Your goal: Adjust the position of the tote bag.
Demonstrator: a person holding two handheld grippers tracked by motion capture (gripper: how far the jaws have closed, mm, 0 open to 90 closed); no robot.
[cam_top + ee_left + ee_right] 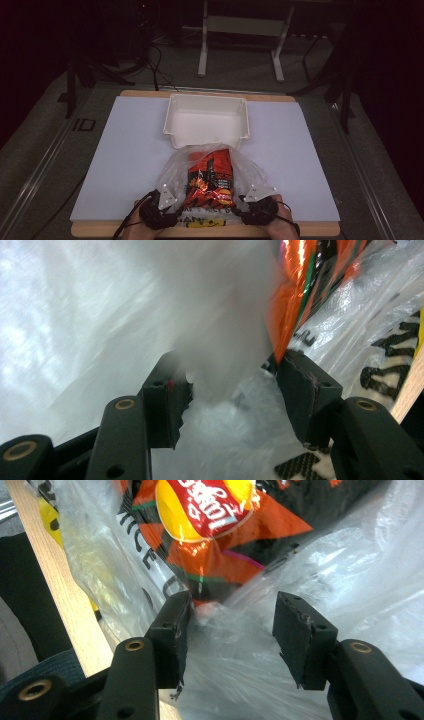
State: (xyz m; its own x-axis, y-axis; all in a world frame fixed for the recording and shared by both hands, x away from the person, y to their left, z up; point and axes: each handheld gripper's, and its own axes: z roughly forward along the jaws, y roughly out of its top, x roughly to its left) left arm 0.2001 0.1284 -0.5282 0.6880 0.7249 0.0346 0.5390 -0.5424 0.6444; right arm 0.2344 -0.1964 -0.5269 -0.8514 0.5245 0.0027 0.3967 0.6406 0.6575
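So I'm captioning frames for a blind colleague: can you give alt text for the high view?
Two hand-held tongs, left and right, flank a clear plastic bag holding an orange-and-black chip packet at a white table's near edge. An empty white plastic bin sits behind it.

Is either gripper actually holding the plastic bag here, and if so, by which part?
Neither. The left gripper and right gripper stand open at the plastic bag's near end; film bunches between the jaws but isn't pinched. The chip packet lies inside the bag.

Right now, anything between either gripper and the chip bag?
Yes: the clear plastic bag. The chip bag lies inside it, so film bunches between the open jaws of the left gripper and right gripper.
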